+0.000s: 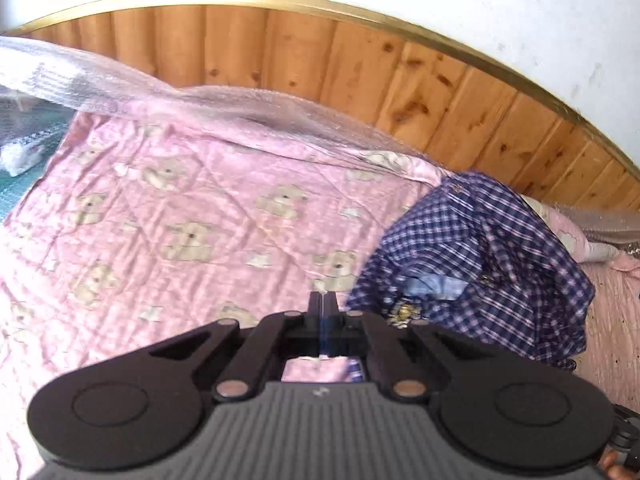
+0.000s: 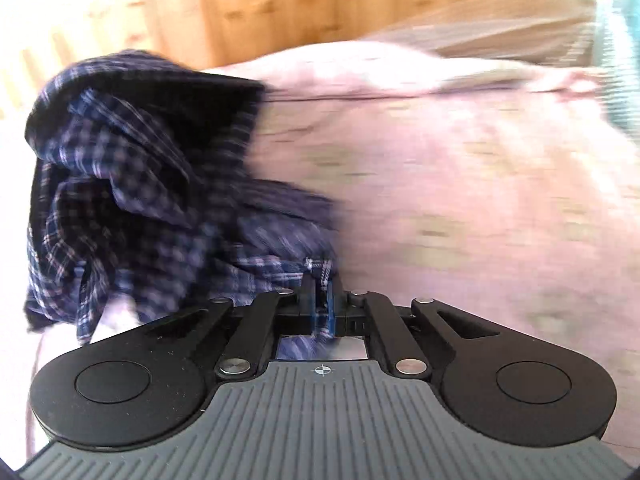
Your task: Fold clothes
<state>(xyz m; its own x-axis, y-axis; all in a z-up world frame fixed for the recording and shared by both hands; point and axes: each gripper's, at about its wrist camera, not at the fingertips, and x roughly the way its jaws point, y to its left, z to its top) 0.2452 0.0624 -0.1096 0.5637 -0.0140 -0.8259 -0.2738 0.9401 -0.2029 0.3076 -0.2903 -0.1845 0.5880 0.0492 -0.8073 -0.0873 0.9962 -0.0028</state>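
A crumpled blue-and-white checked shirt (image 1: 476, 260) hangs bunched at the right of the left wrist view, above a pink quilt with teddy-bear print (image 1: 180, 220). My left gripper (image 1: 323, 300) is shut with nothing between its fingers, just left of the shirt. In the blurred right wrist view my right gripper (image 2: 320, 280) is shut on an edge of the shirt (image 2: 132, 184), which trails away to the left in a heap over the quilt (image 2: 460, 184).
A wooden panelled headboard (image 1: 360, 76) with a brass-coloured rim runs behind the bed under a white wall. Clear bubble wrap (image 1: 120, 84) lies along the quilt's far edge. Teal fabric (image 1: 24, 184) shows at the far left.
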